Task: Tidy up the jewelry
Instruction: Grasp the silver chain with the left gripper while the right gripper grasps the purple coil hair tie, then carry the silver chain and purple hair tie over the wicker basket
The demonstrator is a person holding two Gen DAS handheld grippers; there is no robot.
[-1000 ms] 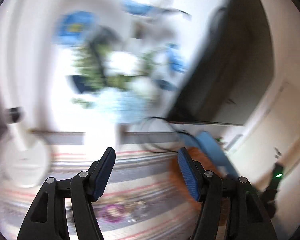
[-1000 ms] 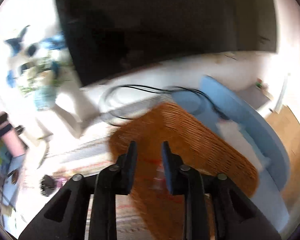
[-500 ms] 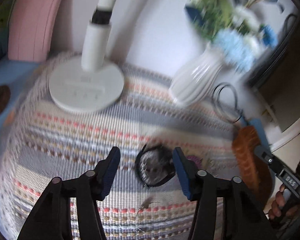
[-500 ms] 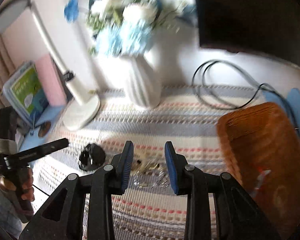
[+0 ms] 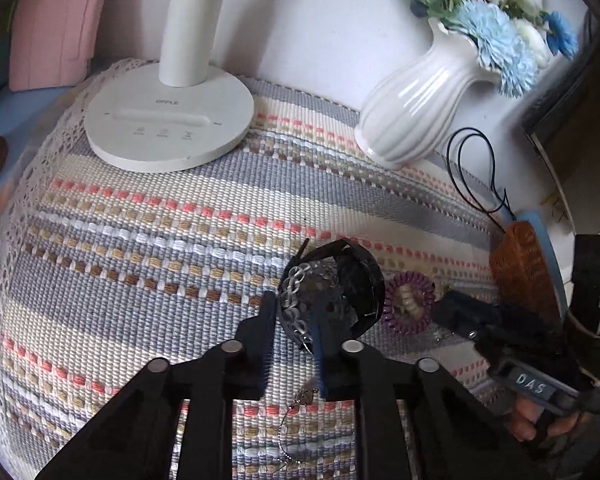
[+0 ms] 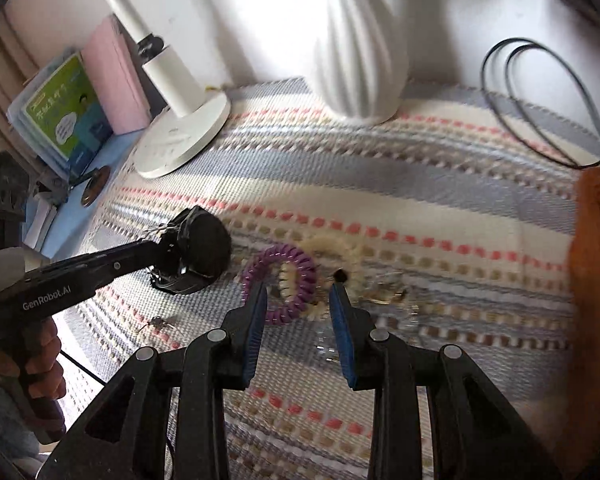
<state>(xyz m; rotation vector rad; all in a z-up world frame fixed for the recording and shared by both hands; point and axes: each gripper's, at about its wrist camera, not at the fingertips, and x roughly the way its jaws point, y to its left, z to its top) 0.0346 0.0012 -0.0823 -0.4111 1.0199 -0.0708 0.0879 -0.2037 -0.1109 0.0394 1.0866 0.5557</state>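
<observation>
two grippers work over a striped woven table mat (image 5: 160, 216) strewn with jewelry. the left gripper (image 5: 290, 316) has its jaws closing on the near rim of a small round black box (image 5: 348, 280), with a clear chain-link bracelet (image 5: 296, 284) inside it. the rim sits between the fingers, and i judge the pads are already pressing it, though the grip is not settled. in the right wrist view that box lies at about nine o'clock from the right gripper (image 6: 298, 308), whose jaws stand partly apart and empty, hovering over a purple spiral coil hair tie (image 6: 280, 276) and a cream spiral coil tie (image 6: 332, 248) that touch each other. a small earring (image 6: 158, 323) lies at seven o'clock from the box, and some blurred metal pieces at three o'clock from the ties. an orange-brown woven basket (image 6: 598, 280) sits at the mat's right edge.

to do this step well, i would finish the squeeze square on the rim, hold the box level so the bracelet does not spill, and keep it steady while the right gripper drops onto one tie only, catching its coil, not both.

readable writing: "opple" on the white round lamp base (image 5: 172, 120), "genrobot.ai" on the left gripper's handle in the right view, and "das" on the right gripper's handle (image 5: 528, 380).
</observation>
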